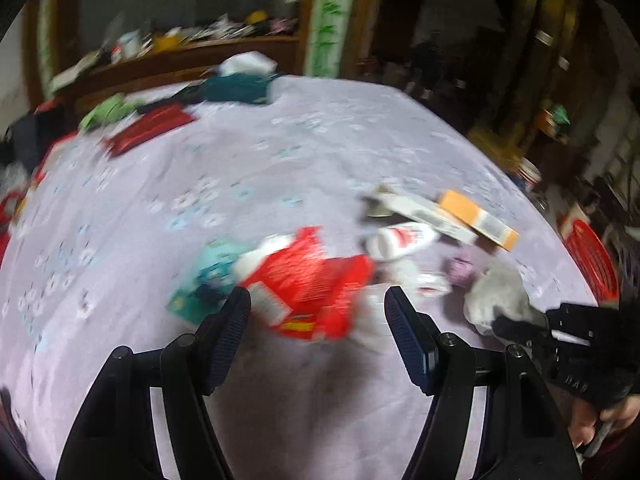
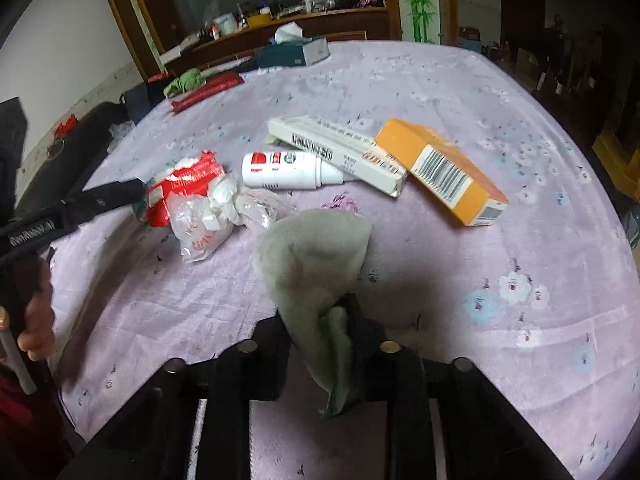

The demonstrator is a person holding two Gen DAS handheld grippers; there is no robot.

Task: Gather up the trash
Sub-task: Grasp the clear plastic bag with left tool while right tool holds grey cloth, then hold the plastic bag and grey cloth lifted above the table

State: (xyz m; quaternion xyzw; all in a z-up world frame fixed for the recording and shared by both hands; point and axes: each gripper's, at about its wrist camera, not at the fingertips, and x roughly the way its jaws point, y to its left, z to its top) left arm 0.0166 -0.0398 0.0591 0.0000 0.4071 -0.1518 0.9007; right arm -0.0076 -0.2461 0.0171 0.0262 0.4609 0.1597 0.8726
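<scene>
Blur over most of the left wrist view: labels unreadable, edges smeared. Left gripper (image 1: 318, 306) fingers apart, nothing pinched; red wrapper (image 1: 308, 280) on the cloth just beyond the tips, partly in line with the gap. Teal packet (image 1: 208, 276) left of the wrapper, half hidden under it. Small purple item (image 1: 460, 270) right of centre, too blurred to identify. Red basket (image 1: 592, 264) at the far right past the table edge, cut off by the frame; contents not visible.

Right gripper (image 2: 338, 320) fingers together, clamped on a grey-white rag (image 2: 312, 252); rag fans upward from the tips and hides the cloth behind it, with its lower end hanging near the camera between the finger bases. Same rag seen bunched at the tip of the right gripper in the left wrist view.

Trash pile mid-table on the lilac tablecloth (image 2: 500, 200): crumpled clear plastic (image 2: 200, 224) touching the red wrapper, white bottle (image 2: 288, 170) lying on its side, long white carton (image 2: 336, 152) behind it, orange box (image 2: 440, 170) overlapping the carton's right end. All closed or flat; insides not visible.

Far edge: teal tissue box (image 2: 292, 54) with a white tissue sticking out the top. Green cloth (image 2: 186, 80) and red packet (image 2: 208, 90) at far left. Hand (image 2: 36, 320) at the left edge, mostly cut off.
</scene>
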